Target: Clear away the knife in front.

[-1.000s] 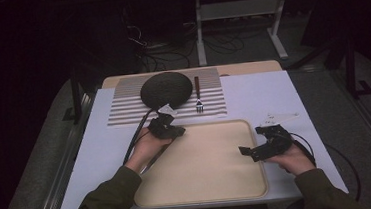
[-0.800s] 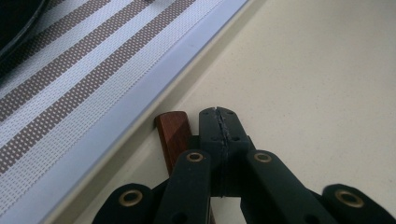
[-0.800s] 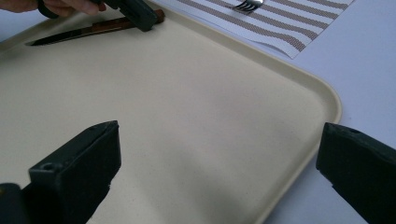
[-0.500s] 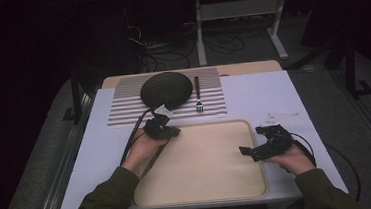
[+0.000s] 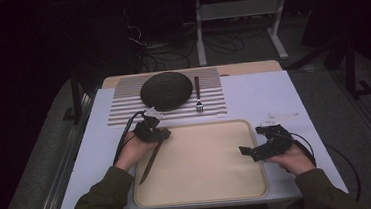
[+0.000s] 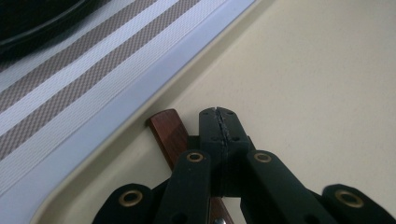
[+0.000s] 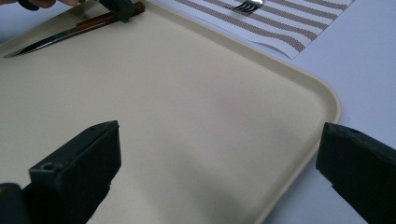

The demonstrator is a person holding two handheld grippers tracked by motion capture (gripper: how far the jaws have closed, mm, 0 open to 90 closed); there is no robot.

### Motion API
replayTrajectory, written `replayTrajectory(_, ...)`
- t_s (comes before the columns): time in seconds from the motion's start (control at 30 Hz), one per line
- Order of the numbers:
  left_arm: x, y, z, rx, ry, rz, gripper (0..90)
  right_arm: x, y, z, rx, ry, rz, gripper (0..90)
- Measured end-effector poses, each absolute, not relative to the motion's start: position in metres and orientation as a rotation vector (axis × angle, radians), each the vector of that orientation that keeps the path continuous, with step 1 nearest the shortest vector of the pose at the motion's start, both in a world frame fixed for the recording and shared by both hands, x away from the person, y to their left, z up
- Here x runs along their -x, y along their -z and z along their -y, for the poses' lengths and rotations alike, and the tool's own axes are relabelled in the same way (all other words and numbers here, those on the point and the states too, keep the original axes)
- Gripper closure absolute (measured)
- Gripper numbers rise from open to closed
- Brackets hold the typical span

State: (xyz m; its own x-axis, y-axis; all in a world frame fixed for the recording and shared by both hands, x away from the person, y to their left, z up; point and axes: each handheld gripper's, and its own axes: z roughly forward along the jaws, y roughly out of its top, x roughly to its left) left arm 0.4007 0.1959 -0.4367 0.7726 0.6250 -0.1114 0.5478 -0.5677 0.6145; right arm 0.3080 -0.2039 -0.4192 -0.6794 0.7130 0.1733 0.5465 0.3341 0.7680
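Beige plastic formed the tray (image 5: 205,183), which served as the reference for every position below. The knife (image 5: 150,160) lay inside the tray along its left side, its blade pointing to the near-left corner and its reddish wooden handle (image 6: 168,135) close to the far-left rim. In the high view the left gripper (image 5: 151,131) covered most of that handle. In the left gripper view the jaws stood pressed together, tip to tip, with the handle showing just beside and beneath them; whether the pads pinched the wood or merely rested against it could not be made out. In the right gripper view the same gripper sat over the handle, and the frame edge cut off the hand above it.

The right gripper (image 5: 257,150) lay at the tray's right rim, facing inward over the bare surface. Its jaws stood wide apart with nothing between them, as the right gripper view confirmed.

Beyond the tray's far edge lay a striped mat (image 5: 123,107). On it rested a dark round plate (image 5: 166,90) and a fork (image 5: 198,93); only the fork's prongs appeared in the right gripper view. A small white paper (image 5: 280,117) lay past the tray's far-right corner, its markings too small to read. The background was too dark to assess.
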Motion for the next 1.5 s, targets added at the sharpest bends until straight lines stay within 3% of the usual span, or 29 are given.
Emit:
replayTrajectory(0.77, -0.379, 0.440, -0.244, -2.262, -0.140, -0.965, 90.0, -0.310, 0.420, 0.202, -1.153, -1.252, -2.405, 0.0)
replayTrajectory(1.17, -0.378, 0.437, -0.247, -2.246, -0.140, -0.940, 89.7, -0.307, 0.420, 0.204, -1.154, -1.248, -2.399, 0.0)
replayTrajectory(1.3, -0.377, 0.428, -0.249, -2.215, -0.165, -0.937, 81.8, -0.306, 0.420, 0.204, -1.147, -1.245, -2.401, 0.0)
replayTrajectory(1.5, -0.374, 0.416, -0.255, -2.166, -0.183, -0.949, 57.8, -0.306, 0.420, 0.203, -1.139, -1.246, -2.401, 0.0)
